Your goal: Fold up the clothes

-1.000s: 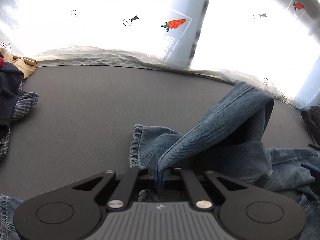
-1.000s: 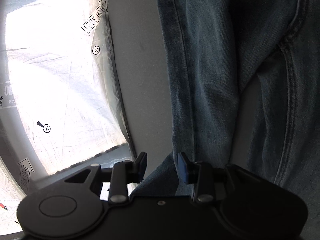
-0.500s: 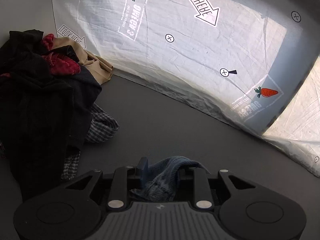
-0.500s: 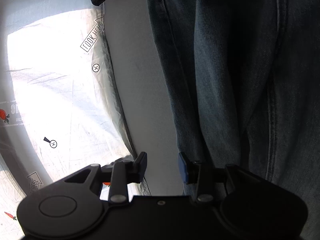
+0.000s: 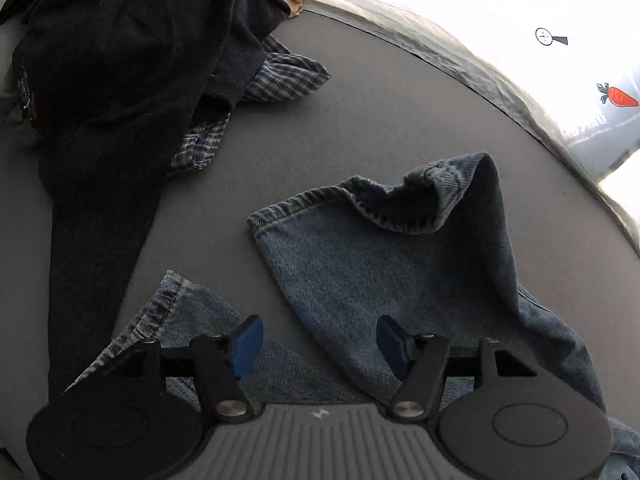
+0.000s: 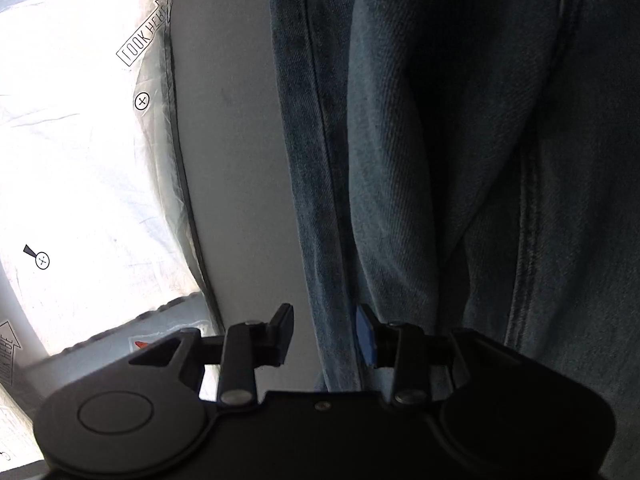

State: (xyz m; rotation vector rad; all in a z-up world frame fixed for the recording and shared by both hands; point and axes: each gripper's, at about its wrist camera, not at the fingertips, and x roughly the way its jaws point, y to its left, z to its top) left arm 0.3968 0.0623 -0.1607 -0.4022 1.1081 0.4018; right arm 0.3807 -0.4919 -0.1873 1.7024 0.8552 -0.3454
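Left gripper (image 5: 320, 340) found above the faded blue denim jeans (image 5: 384, 264), blue-padded fingers (image 5: 246, 344) opening, well apart, nothing pressed between them; one denim leg with its hem partly curled over seen beyond the fingers, a second hemmed leg end (image 5: 168, 304) passing under the left finger. Jeans spread on the dark grey desk (image 5: 360, 100). Heap of dark clothes (image 5: 120, 60) noted at the upper left of the left wrist view, mostly black and navy cloth with a blue checked shirt (image 5: 280, 76) showing at its edge, a strip of beige and a trace of red at the top; one long black piece trailing down the left side toward the gripper body. White sheet printed with a carrot and target marks (image 5: 552, 36) seen past the far edge of the desk, strongly overexposed. Right gripper (image 6: 326, 334) recorded partly open, fingers apart, the seamed edge of the jeans (image 6: 440, 140) running between them and lying close against the blue-padded right finger (image 6: 366, 336); touching or merely beside, could not be told; no clamping observed. Denim filling the right half of the right wrist view, folded lengthwise in deep creases. Pale grey desk surface (image 6: 232, 160) and white printed sheet (image 6: 80, 140) to its left.
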